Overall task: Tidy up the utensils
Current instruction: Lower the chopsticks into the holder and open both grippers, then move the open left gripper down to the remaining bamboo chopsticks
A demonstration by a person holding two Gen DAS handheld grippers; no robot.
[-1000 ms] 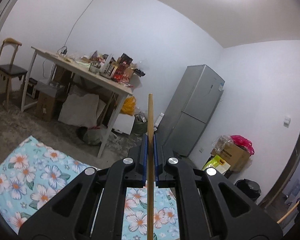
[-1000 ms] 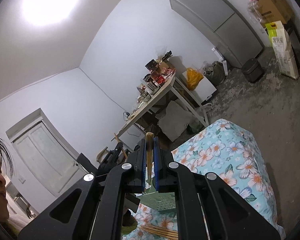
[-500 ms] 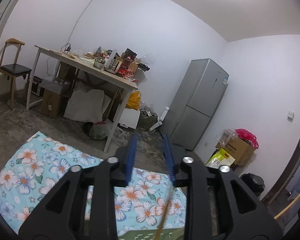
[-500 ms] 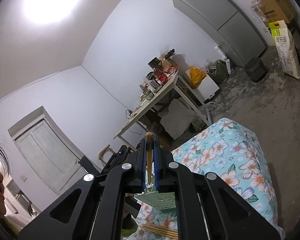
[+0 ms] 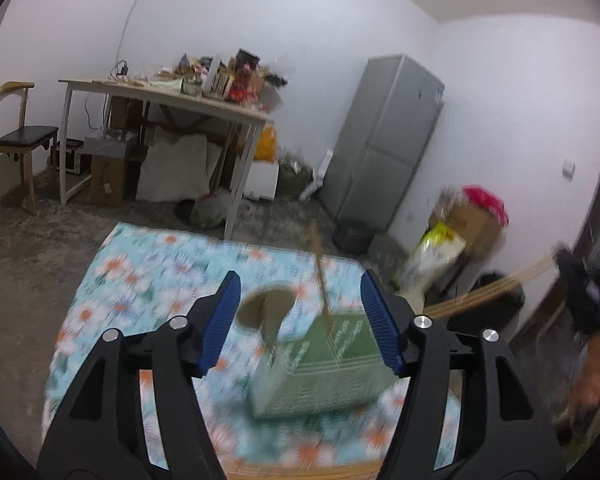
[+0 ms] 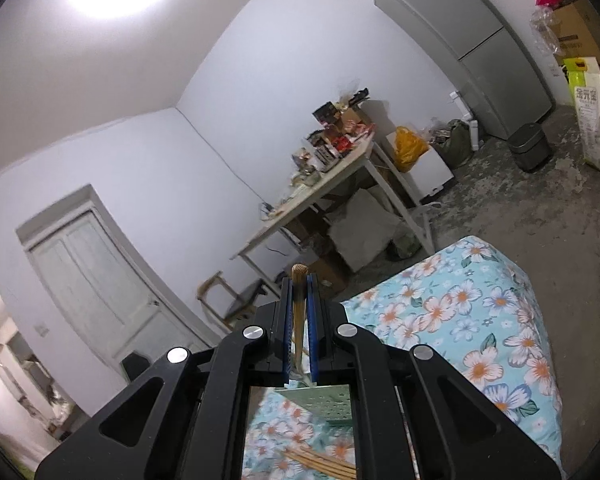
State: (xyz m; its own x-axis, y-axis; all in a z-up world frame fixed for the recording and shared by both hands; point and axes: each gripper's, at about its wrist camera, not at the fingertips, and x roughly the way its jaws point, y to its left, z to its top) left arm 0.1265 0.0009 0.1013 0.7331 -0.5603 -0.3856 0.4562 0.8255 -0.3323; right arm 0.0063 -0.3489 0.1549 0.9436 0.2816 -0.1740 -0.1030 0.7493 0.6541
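The green perforated holder (image 5: pixel 332 364) is sitting on the floral cloth (image 5: pixel 148 280), blurred in the left wrist view, and one wooden chopstick (image 5: pixel 320 276) is standing tilted inside it, its top leaning away from the camera. Just beside it a round greenish compartment (image 5: pixel 264 308) is showing, too smeared to read further. The left gripper (image 5: pixel 300 316) is hovering right over the holder with its blue pads (image 5: pixel 222 316) spreading apart, jaws opening, and nothing is pinched between them. More chopsticks (image 5: pixel 300 470) are lying flat along the near edge of the cloth. Off to the right, the right gripper (image 6: pixel 299 320) is clamped narrow on a wooden chopstick (image 6: pixel 299 300), the rounded tip poking up past the pads; in the left view that bundle of sticks (image 5: pixel 496 292) is slanting in from the right edge, in front of a hand (image 5: pixel 592 384). Beyond the cloth, a cluttered table (image 5: pixel 204 104), a chair (image 5: pixel 20 136) and a grey fridge (image 5: pixel 388 144) are lining the white walls.
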